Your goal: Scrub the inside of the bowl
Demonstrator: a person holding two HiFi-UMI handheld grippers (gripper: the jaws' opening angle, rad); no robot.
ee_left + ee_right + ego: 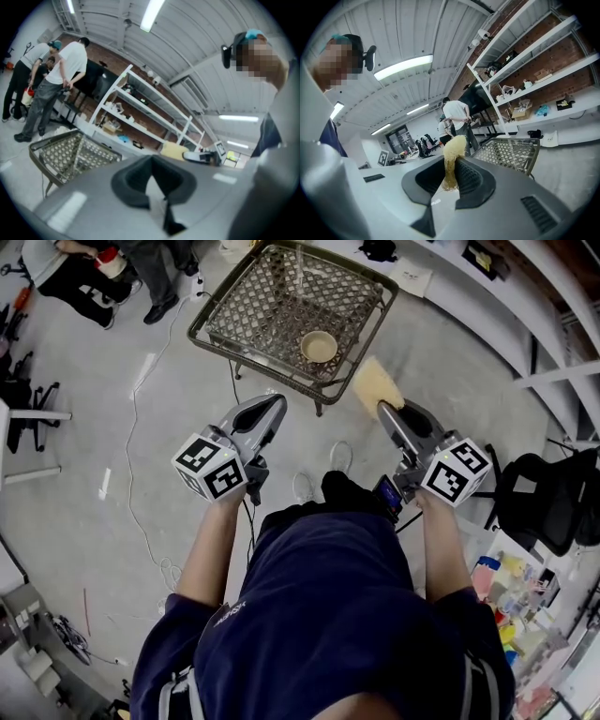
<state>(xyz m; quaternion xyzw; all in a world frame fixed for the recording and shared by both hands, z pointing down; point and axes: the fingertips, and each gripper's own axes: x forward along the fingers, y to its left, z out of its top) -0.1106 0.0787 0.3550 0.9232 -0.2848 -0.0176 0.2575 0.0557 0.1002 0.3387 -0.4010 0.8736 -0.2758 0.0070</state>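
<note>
A tan bowl [319, 346] stands upright on a low metal lattice table [246, 307], near its right front corner. Both grippers are held above the floor, short of the table's near edge. My right gripper [382, 410] is shut on a yellow scrub sponge [374, 384], which sticks out past the jaws toward the table's corner. In the right gripper view the sponge [453, 157] stands pinched between the black pads, with the table [509, 151] behind it. My left gripper [274, 405] is shut with nothing in it; its pads [136, 180] meet. Neither gripper view shows the bowl.
People stand and sit at the far left [86, 270]. A black office chair [546, 495] and a cluttered surface [511, 601] are on the right. A cable [131, 474] trails over the floor. White shelving [140, 108] lines the wall behind the table [70, 152].
</note>
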